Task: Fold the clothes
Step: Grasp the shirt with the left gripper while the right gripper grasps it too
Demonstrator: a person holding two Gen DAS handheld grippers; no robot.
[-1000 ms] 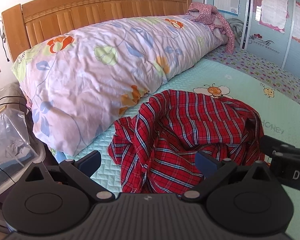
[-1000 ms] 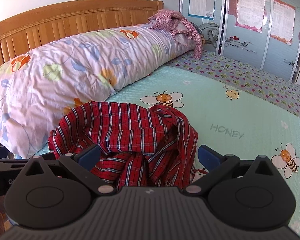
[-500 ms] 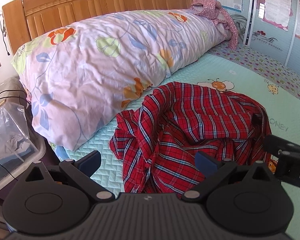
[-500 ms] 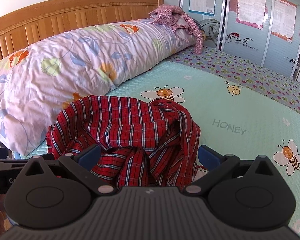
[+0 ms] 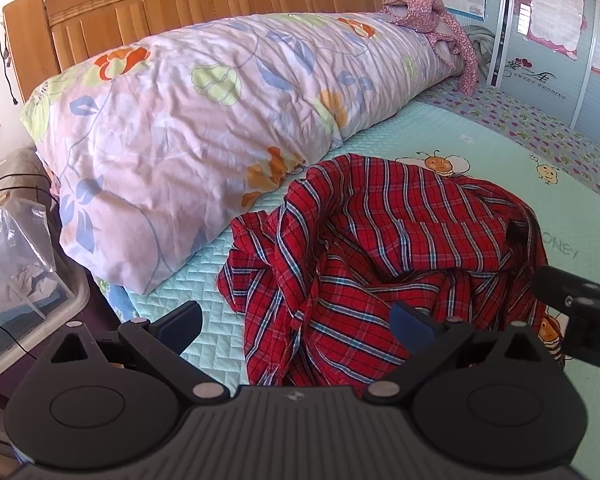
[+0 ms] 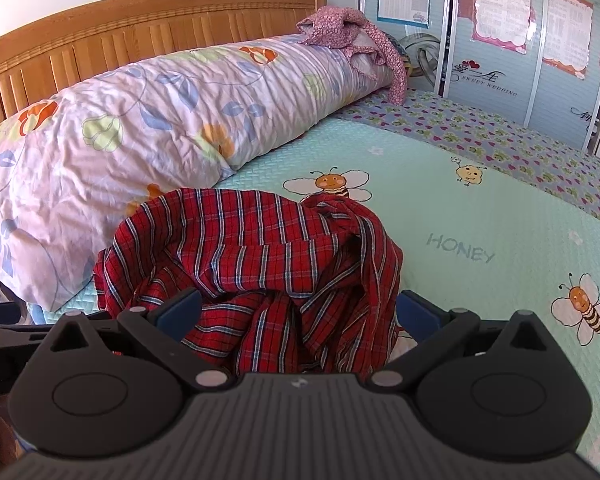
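Left wrist view: the shirt [image 5: 384, 264], red plaid, lies in a rumpled heap on the bed [image 5: 480, 136], near its edge and just beside the long floral pillow [image 5: 204, 128]. The left gripper [image 5: 296, 322] hovers over the near hem with its jaws wide apart and nothing between them. The right gripper [image 5: 576, 308] pokes in from the right edge, close to the shirt's far side; whether it touches the cloth is hard to tell from here. This looks like the opening step: the approach, before any grasp or fold.

Right wrist view: the shirt [image 6: 260, 256] sits straight ahead, bunched high, with the bee print and the word HONEY bare on the bed [image 6: 480, 216] to its right. The right gripper [image 6: 300, 314] has its jaws spread, flanking the near folds, clamped on nothing. Next, each gripper likely needs an edge or corner to pinch, so the heap can be lifted and spread flat before folding; the collar or hem is not easy to pick out in this tangle.

Against the frames a second ago, both cameras have come nearer: the shirt fills more of each view, while its heap looks unchanged and the jaws are as wide as before.
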